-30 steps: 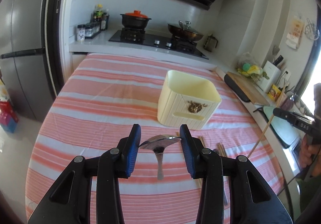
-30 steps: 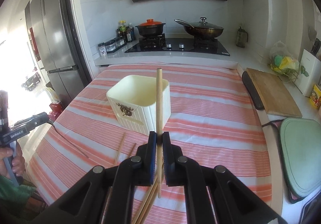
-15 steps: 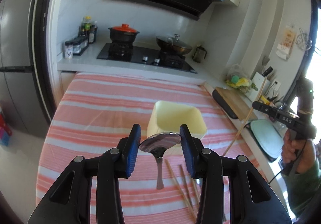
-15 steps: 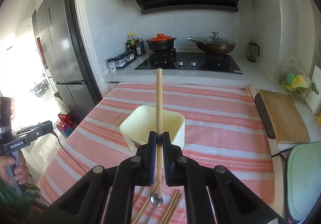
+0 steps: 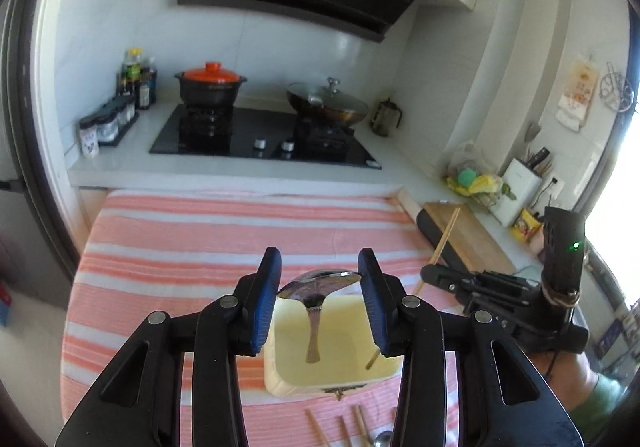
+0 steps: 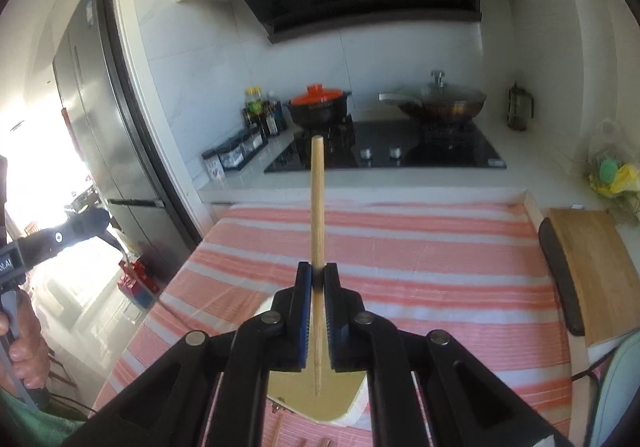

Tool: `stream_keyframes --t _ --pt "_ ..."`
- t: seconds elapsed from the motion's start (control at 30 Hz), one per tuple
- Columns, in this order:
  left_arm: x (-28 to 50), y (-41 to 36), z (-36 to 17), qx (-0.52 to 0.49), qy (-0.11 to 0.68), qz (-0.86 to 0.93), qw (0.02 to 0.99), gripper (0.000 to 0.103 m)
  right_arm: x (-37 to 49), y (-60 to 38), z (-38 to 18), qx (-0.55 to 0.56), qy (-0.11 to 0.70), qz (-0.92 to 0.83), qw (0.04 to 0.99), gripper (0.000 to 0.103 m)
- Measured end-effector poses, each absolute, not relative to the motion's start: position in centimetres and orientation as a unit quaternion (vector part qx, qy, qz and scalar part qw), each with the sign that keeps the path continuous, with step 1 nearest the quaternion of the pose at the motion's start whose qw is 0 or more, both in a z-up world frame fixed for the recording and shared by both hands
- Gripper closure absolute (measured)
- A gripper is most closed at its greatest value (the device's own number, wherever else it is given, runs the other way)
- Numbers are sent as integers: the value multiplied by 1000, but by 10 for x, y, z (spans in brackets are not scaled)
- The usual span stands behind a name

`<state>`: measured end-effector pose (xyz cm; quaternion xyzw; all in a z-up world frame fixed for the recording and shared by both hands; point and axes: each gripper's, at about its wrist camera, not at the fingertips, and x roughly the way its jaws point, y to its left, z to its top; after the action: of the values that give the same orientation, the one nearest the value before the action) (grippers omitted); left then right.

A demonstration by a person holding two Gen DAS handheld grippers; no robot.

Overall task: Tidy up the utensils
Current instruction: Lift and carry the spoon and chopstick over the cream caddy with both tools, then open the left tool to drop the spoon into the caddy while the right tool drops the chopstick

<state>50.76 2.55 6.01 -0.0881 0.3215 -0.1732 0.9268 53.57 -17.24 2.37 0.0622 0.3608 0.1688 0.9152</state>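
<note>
Drop-off step, by the look of it. Left gripper [image 5: 319, 279] clamped across spoon [image 5: 318, 289] bowl, handle hanging over cream holder [image 5: 280, 383]. Right gripper [image 6: 318, 287] pinching chopstick [image 6: 317, 207], tip above holder. Next: lower both, release inside. Spare chopsticks [image 5: 340, 429] just in front of holder.

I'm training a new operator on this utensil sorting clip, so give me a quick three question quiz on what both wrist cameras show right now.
1. True or false: the left gripper holds a spoon by its bowl, handle hanging down over the bin.
2. What does the right gripper hold? A) a fork B) a chopstick C) a knife
3. Fill in: more chopsticks lie on the striped ____, on the near side of the bin.

Key: 1 true; 2 B; 3 cloth.
</note>
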Motion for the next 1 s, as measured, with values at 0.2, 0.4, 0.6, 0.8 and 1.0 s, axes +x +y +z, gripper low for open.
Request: stream_keyframes --t 0.2,0.4,0.6,0.8,1.0 --pt "553 7 -19 -83 409 -155 895 62 567 -168 -52 53 454 165 874 96" --pt "557 5 -32 -101 410 -146 894 31 559 -185 -68 72 451 157 875 59" --pt "516 18 -20 -92 384 -156 905 18 490 -227 -67 48 416 154 895 51" --pt "430 41 -41 -93 382 -170 904 11 387 -296 -151 -14 463 91 882 43" --pt "366 38 -67 -93 393 -155 901 11 363 -344 -198 5 472 42 880 43"
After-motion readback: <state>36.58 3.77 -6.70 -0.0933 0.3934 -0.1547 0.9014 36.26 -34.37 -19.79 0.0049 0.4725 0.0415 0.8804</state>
